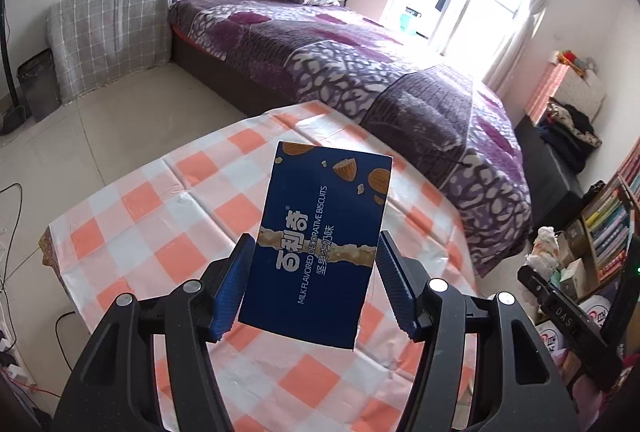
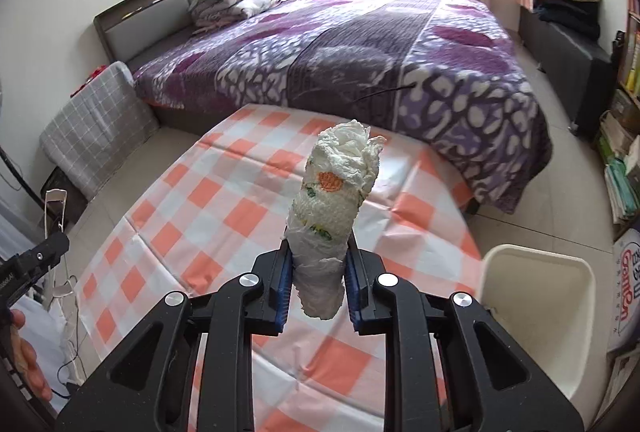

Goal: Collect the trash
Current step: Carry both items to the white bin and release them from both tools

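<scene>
My left gripper (image 1: 316,252) is shut on a dark blue biscuit box (image 1: 324,232) with almond pictures and holds it upright above the orange-and-white checked tablecloth (image 1: 160,224). My right gripper (image 2: 318,272) is shut on a crumpled white paper towel wad (image 2: 332,212) with an orange and green print, held upright above the same tablecloth (image 2: 208,200). A cream plastic bin (image 2: 536,312) stands open to the right of the table, just right of my right gripper. The right gripper with its wad also shows at the right edge of the left wrist view (image 1: 544,244).
A bed with a purple patterned blanket (image 2: 360,60) lies beyond the table. A cloth-covered stand (image 1: 108,28) stands left of the bed. Bookshelves (image 1: 612,224) and boxes crowd the right side. Cables (image 1: 8,272) trail on the floor at the left.
</scene>
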Motion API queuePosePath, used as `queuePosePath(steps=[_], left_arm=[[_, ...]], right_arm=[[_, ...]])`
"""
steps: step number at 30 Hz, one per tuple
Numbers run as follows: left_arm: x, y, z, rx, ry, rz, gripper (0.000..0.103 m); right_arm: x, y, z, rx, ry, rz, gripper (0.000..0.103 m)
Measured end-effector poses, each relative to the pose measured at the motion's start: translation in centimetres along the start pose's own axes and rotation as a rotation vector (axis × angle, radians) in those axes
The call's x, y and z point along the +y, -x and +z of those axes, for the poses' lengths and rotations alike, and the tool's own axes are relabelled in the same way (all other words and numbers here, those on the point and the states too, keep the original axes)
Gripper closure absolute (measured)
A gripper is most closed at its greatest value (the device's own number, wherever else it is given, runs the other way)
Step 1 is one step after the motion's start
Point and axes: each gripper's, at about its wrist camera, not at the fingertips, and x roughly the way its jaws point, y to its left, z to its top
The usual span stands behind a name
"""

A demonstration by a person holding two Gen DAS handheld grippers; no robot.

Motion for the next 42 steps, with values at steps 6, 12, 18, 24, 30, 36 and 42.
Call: queuePosePath(steps=[6,12,18,24,30,36,42], left_arm=[[-6.3,2.6,-0.7,-0.008,-0.033,-0.089,0.042],[-11.6,1.5,-3.6,0.011,-0.058,-0.155,0.042],[-16.1,-2.5,-7.7,0.106,-0.129,-0.196,0.042],[-21.2,-4.2,-10.4,0.141,-0.225,-0.246,0.042],[-26.7,-5.3,-13.0,0.17,-0.313,-0.306,0.042],[-31.1,-6.7,-14.9,0.205,-0.376,-0.414,0.034],[-31.1,-6.4,-14.9,0.209,-0.349,-0.443,0.016]], right_arm=[[-6.6,3.2,-1.7,0.02,-0.127,-0.109,0.081],[-14.2,1.8,-4.2,0.132,-0.312,-0.251,0.045],[-19.7,2.8,-4.8,0.089,-0.448,-0.354,0.021],[-23.5,5.3,-4.7,-0.037,-0.528,-0.441,0.017],[-25.9,7.3,-5.0,-0.091,-0.563,-0.483,0.015],[-28.4,9.6,-5.8,-0.151,-0.639,-0.505,0.014],[-28.8,11.0,-6.0,-0.21,-0.635,-0.506,0.013]])
